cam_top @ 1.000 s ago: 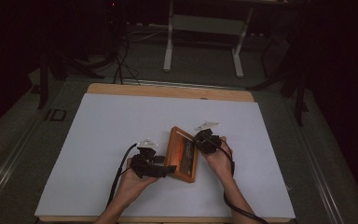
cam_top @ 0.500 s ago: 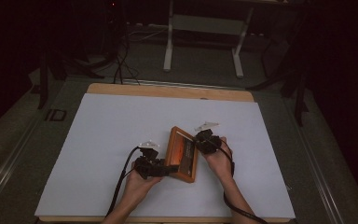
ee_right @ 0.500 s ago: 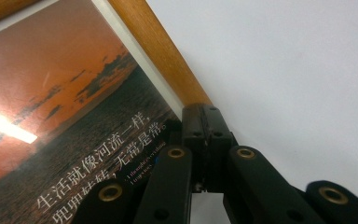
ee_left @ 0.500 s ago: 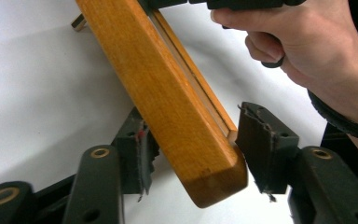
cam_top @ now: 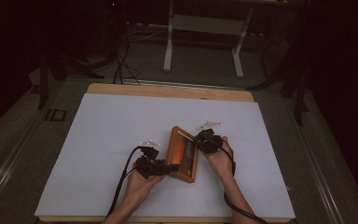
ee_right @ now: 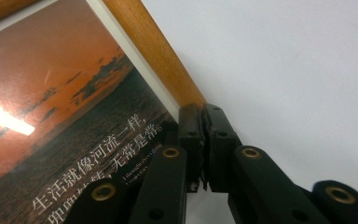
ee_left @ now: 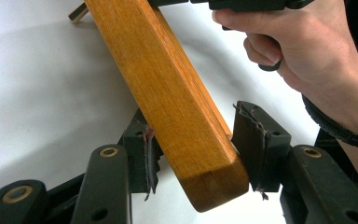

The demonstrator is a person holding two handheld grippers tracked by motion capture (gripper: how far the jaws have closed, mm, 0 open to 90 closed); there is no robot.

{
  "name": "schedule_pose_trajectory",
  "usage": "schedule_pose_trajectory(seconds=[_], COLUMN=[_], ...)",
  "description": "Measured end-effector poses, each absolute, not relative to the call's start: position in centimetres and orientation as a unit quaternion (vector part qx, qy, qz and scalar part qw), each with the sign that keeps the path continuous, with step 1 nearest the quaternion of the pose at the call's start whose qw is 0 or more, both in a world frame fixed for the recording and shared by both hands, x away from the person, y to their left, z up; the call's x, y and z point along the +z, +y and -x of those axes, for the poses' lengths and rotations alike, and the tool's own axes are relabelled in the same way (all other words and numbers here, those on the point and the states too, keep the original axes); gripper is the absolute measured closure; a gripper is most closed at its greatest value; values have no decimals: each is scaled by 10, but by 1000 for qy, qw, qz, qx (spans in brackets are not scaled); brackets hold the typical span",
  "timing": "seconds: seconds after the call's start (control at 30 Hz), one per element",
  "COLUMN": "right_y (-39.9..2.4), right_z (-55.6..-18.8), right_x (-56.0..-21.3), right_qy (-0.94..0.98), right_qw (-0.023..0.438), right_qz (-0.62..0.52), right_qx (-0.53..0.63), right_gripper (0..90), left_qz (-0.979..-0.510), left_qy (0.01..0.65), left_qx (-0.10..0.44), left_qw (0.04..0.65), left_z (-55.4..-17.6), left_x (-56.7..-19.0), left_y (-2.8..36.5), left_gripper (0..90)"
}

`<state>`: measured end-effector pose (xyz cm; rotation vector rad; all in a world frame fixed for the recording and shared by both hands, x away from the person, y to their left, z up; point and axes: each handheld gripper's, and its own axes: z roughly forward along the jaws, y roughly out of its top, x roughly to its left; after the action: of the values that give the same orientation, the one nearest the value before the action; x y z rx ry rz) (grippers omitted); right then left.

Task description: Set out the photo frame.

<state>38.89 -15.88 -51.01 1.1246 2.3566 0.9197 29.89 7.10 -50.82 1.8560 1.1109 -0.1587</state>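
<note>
The left gripper point(ee_left: 193, 154) has its jaws about halfway in, straddling the near corner of the wooden frame point(ee_left: 168, 93). They have just been closing. One pad point(ee_left: 148, 156) touches the frame's side; the other point(ee_left: 249, 140) stands just off the opposite side, so the grip looks not quite made. Taking the frame by its thickness at a corner would give this hand a firm hold on the thick wood and leave the picture face untouched.

In the high view the frame point(cam_top: 182, 154) lies between the two grippers, on the white sheet point(cam_top: 102, 130) that covers the table. The left gripper point(cam_top: 161, 167) comes at its near left edge, and the right gripper point(cam_top: 200, 140) sits at its far right edge.

The right gripper point(ee_right: 204, 149) has its jaws drawn almost together on the thin rail of the frame point(ee_right: 154, 51), right where the wood meets the sunset print point(ee_right: 60, 107). Pinching only the rail seems to be a way to steady the frame while the other hand takes hold, again without pressing on the glass or print.

From the left gripper view, the person's right hand point(ee_left: 303, 42) wraps its gripper beyond the frame's far end, and a small brass piece point(ee_left: 78, 12) juts from the frame's far back side; I take it for a stand or hanger part.
</note>
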Motion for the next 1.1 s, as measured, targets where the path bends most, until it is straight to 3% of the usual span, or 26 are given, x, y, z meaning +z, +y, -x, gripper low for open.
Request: schedule_pose_trajectory(seconds=[0.4,1.1], right_y=[-181,-224], right_z=[-379,-349], right_x=[-503,-486], right_qy=[828,811], right_qw=[174,189], right_qz=[-407,-408], right_qx=[345,373], right_gripper=[712,689], left_qz=[-767,-779], left_qy=[447,414], left_qx=[-32,-4], left_qw=[460,471], left_z=[-296,-296], left_x=[-498,-479], left_y=[58,46], left_gripper=[570,687])
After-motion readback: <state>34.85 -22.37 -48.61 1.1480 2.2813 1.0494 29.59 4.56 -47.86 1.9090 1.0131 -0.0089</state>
